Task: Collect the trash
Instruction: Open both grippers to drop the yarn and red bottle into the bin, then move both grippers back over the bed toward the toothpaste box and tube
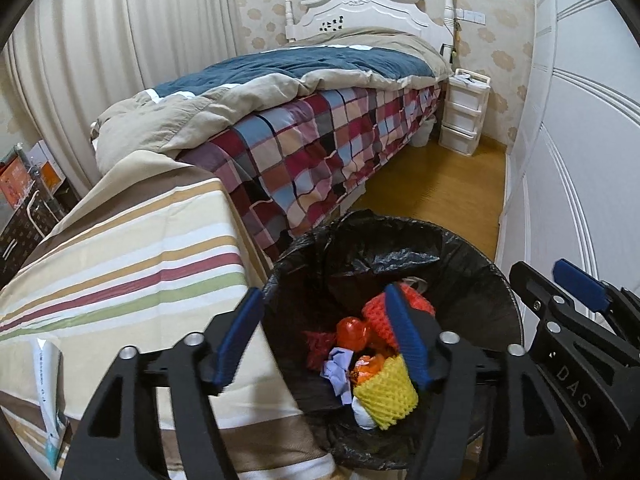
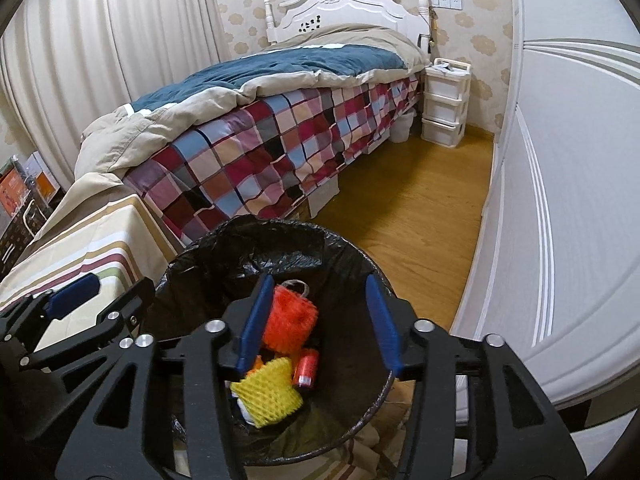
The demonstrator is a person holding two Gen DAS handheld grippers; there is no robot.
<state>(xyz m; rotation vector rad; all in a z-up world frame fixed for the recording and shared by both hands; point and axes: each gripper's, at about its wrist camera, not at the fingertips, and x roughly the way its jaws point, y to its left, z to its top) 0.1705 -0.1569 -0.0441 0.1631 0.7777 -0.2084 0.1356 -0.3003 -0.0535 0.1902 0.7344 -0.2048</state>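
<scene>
A bin lined with a black bag [image 1: 472, 256] [image 2: 224, 248] stands on the floor between the striped table and the wardrobe. Inside lie a yellow foam net [image 1: 386, 396] [image 2: 268, 394], an orange foam net [image 1: 374, 308] [image 2: 290, 318], a red piece [image 1: 348, 332], a crumpled purple paper [image 1: 338, 370] and an orange can [image 2: 306, 368]. My left gripper [image 1: 324, 340] hangs open and empty over the bin's left rim. My right gripper [image 2: 320, 322] hangs open and empty over the bin; it also shows in the left wrist view [image 1: 560, 292].
A table with a striped cloth [image 1: 132, 256] [image 2: 84, 256] stands left of the bin, with a white packet [image 1: 48, 392] near its front edge. A bed with a checked cover [image 1: 320, 136] lies behind. White wardrobe doors [image 2: 568, 208] close the right side. A white drawer unit [image 1: 464, 112] stands at the back.
</scene>
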